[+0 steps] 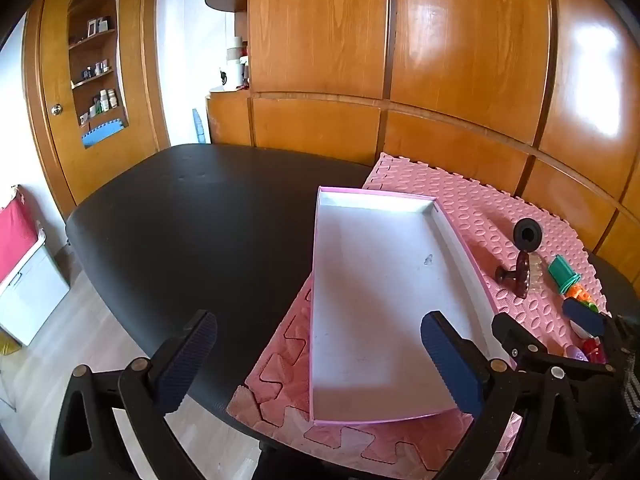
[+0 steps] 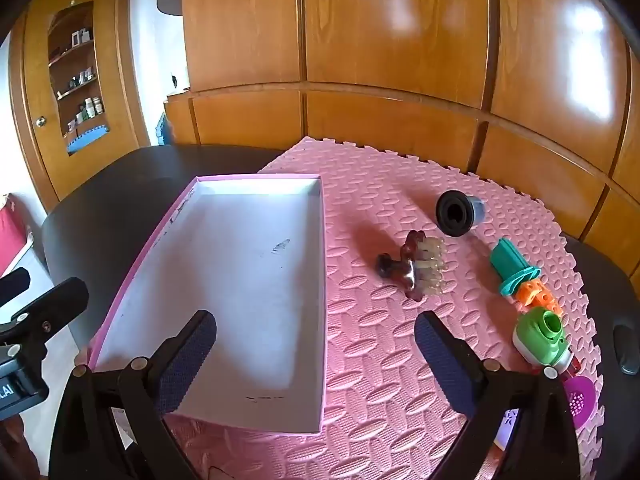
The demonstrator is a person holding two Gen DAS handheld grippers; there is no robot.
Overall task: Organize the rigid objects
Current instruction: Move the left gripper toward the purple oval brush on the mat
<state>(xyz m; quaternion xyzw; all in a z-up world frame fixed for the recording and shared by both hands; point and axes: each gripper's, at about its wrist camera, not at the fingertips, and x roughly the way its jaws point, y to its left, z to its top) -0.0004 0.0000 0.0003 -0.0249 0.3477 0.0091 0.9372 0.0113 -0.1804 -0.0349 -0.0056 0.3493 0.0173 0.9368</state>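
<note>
Right wrist: brown hair clip (image 2: 404, 270) beside box (image 2: 324, 280).

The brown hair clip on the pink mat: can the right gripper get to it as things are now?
Probably yes. The right gripper is open, and the brown hair clip lies ahead of it on the pink mat with nothing between them.

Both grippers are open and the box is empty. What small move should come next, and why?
Probably move the right gripper forward to the brown hair clip. It is open, holds nothing, and the clip lies nearest ahead on the pink mat, beside the empty box.
</note>
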